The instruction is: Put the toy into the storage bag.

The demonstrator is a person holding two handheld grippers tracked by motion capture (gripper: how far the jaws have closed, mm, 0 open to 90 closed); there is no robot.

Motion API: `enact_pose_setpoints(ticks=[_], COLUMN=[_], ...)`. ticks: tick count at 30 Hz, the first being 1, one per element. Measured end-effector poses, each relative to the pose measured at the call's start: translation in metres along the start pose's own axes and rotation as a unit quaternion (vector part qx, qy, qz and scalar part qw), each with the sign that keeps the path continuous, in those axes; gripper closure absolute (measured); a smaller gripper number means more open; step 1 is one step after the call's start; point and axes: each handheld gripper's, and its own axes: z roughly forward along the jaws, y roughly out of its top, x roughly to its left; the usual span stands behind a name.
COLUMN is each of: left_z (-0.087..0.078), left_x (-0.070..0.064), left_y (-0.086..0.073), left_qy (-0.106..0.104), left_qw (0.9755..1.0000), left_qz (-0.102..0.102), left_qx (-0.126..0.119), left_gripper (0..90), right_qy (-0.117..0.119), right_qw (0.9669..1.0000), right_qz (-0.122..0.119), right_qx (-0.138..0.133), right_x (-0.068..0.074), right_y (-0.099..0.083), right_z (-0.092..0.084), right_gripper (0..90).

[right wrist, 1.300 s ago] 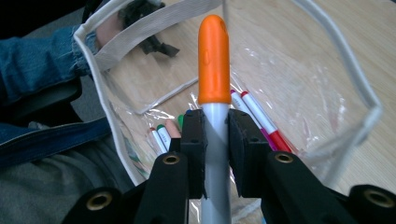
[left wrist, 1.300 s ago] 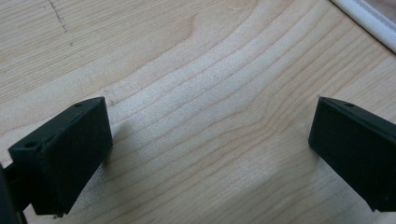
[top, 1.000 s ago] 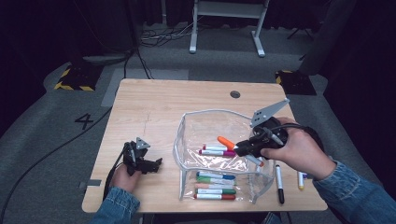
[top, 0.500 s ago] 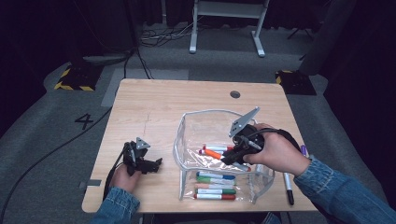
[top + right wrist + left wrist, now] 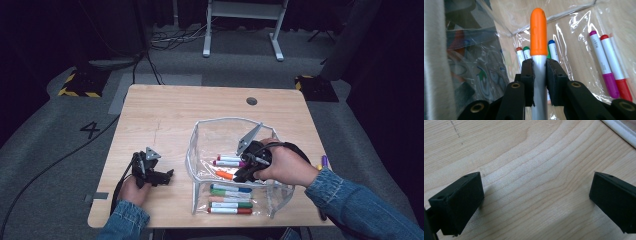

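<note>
Orange marker going into the clear pouch

Nearest, the right gripper (image 5: 539, 66) has its jaws clamped on the orange marker (image 5: 538, 32), cap pointing to twelve o'clock, inside the clear pouch (image 5: 200, 135) above the purple marker (image 5: 602, 65) and red marker (image 5: 614, 67). At nine o'clock of the pouch, the left gripper (image 5: 159, 176) rests on the table (image 5: 165, 110), jaws wide and empty. This looks like the placing step; next, the jaws need to part low over the pouch floor.

Orange-capped marker (image 5: 538, 37): white barrel, clamped at mid-barrel, cap end pointing away, apparently inside the clear pouch. Clear plastic pouch (image 5: 202, 140): open, white-trimmed mouth, lying by the table's near right edge, several capped markers (image 5: 231, 161) lying flat inside, more near its front edge.
</note>
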Motion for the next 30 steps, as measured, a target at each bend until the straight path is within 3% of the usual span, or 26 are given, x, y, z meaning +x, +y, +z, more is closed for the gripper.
enact_pose_setpoints(ticks=[12,30], left_z=[0.000,0.000], left_x=[0.000,0.000], left_y=[0.000,0.000], left_qy=[0.000,0.000], left_qw=[1.0000,1.0000], left_qz=[0.000,0.000], left_qx=[0.000,0.000], left_gripper=[0.0,0.0], right_qy=[0.038,0.049], right_qw=[0.9980,0.9931], right_qz=[-0.009,-0.009], right_qx=[0.049,0.106], right_x=[-0.002,-0.012], right_y=[-0.002,-0.005], right_z=[0.034,0.066], right_gripper=[77.1,77.1])
